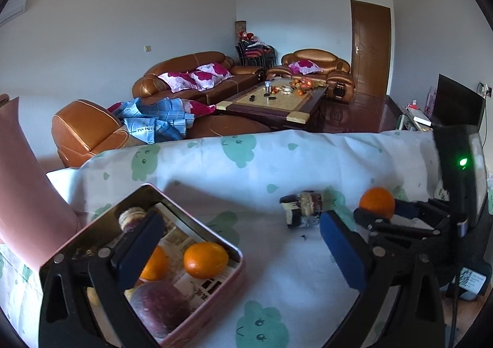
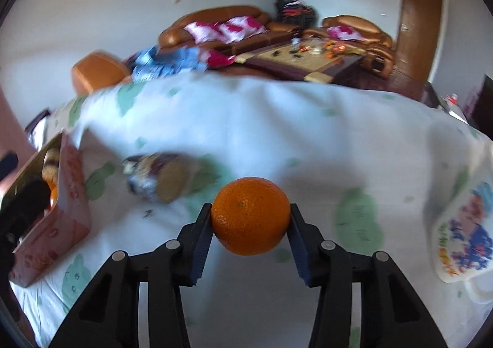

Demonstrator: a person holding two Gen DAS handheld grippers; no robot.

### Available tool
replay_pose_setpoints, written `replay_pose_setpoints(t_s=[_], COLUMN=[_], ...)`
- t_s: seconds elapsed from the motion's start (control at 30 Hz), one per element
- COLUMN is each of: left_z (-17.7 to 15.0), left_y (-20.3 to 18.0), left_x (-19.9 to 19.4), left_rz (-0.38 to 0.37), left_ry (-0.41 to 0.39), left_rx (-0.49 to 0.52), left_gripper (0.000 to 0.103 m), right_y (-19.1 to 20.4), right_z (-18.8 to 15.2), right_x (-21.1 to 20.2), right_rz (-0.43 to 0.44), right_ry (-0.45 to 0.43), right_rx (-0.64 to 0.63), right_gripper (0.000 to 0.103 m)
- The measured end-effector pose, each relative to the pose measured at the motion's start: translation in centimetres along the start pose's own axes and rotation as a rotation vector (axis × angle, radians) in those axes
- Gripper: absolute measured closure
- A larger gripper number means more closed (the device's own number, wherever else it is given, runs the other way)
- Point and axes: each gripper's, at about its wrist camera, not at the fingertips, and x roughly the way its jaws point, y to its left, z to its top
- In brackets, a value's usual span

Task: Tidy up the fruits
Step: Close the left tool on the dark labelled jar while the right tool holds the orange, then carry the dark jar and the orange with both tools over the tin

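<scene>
My right gripper [image 2: 250, 218] is shut on an orange [image 2: 250, 214] and holds it above the cloth-covered table; the same orange [image 1: 376, 203] shows at the right of the left wrist view. My left gripper [image 1: 243, 240] is open and empty, its left finger [image 1: 140, 251] over a pink metal tin [image 1: 212, 301]. The tin holds two oranges [image 1: 205, 259], a dark purple fruit [image 1: 160, 306] and a wrapped item at its far end. The tin [image 2: 52, 218] lies at the left edge of the right wrist view.
A wrapped snack roll [image 1: 303, 208] lies on the white cloth with green prints [image 1: 277, 163], also blurred in the right wrist view [image 2: 157, 177]. A printed plastic bag [image 2: 462, 240] lies at the right. A pink cushion [image 1: 21, 194] stands at the left. Sofas and a coffee table [image 1: 277, 101] stand behind.
</scene>
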Motion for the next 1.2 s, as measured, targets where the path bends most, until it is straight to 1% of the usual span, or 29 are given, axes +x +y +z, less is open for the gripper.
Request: replay_pose_setpoints(t_s=[0.1,0.2,0.27,0.3,0.37,0.43,0.5,0.57,0.7,0.73,0.8,0.83,0.9,0.97,1.03,1.07,1.2], left_z=[0.4,1.0,1.5,1.7,2.1,2.1,1.9,1.6,1.4,1.3,1.2,1.2,1.0,0.9,0.7,0.6,-0.5], left_y=[-1.9,-4.3,-5.7,-6.3,-7.2,-7.9,-8.4,-8.6,-7.7,-7.7,-8.1,-8.2,-8.3,-8.1,-7.4,-7.2,-7.1], left_x=[1.2,3.0,4.6,5.4,7.0,8.4,9.4,10.3,10.7,10.7,10.3,9.9,9.5,8.9,7.6,7.2,3.7], left_rz=[-0.015,-0.03,-0.022,-0.02,-0.007,0.002,0.051,0.052,-0.018,-0.024,-0.03,-0.031,-0.063,-0.086,-0.103,-0.104,-0.06], left_ry=[0.015,0.053,0.083,0.1,0.142,0.193,0.217,0.266,0.301,0.302,0.287,0.273,0.262,0.255,0.22,0.202,0.114], left_rx=[0.016,0.048,0.067,0.072,0.07,0.053,0.058,0.059,-0.039,-0.045,-0.03,-0.025,-0.021,-0.04,-0.07,-0.073,-0.045], left_gripper=[0.0,0.001,0.007,0.01,0.012,0.017,0.018,0.021,0.026,0.028,0.04,0.06,0.061,0.061,0.061,0.061,0.061], right_y=[-2.5,-4.5,-5.7,-6.1,-6.8,-6.8,-6.9,-6.7,-7.0,-7.0,-6.9,-6.9,-6.8,-6.6,-6.3,-6.2,-5.9], right_z=[-0.2,-0.4,-0.5,-0.4,-0.3,0.1,0.4,0.5,0.6,0.5,0.6,0.5,0.4,0.3,0.3,0.3,0.0], right_x=[-1.8,-3.3,-3.8,-3.9,-4.2,-4.2,-4.1,-3.8,-3.9,-3.9,-3.9,-3.7,-3.8,-4.0,-4.1,-4.1,-4.9], right_rz=[-0.088,-0.111,-0.114,-0.104,-0.09,-0.093,-0.092,-0.077,-0.082,-0.082,-0.082,-0.081,-0.082,-0.089,-0.098,-0.101,-0.107], right_ry=[-0.088,-0.15,-0.177,-0.185,-0.196,-0.193,-0.18,-0.164,-0.166,-0.166,-0.166,-0.168,-0.18,-0.194,-0.204,-0.21,-0.248], right_rx=[0.022,0.066,0.121,0.146,0.176,0.169,0.15,0.151,0.15,0.151,0.151,0.151,0.148,0.142,0.133,0.129,0.123], right_gripper=[0.054,0.054,0.054,0.054,0.054,0.054,0.054,0.054,0.054,0.054,0.054,0.054,0.054,0.054,0.054,0.054,0.054])
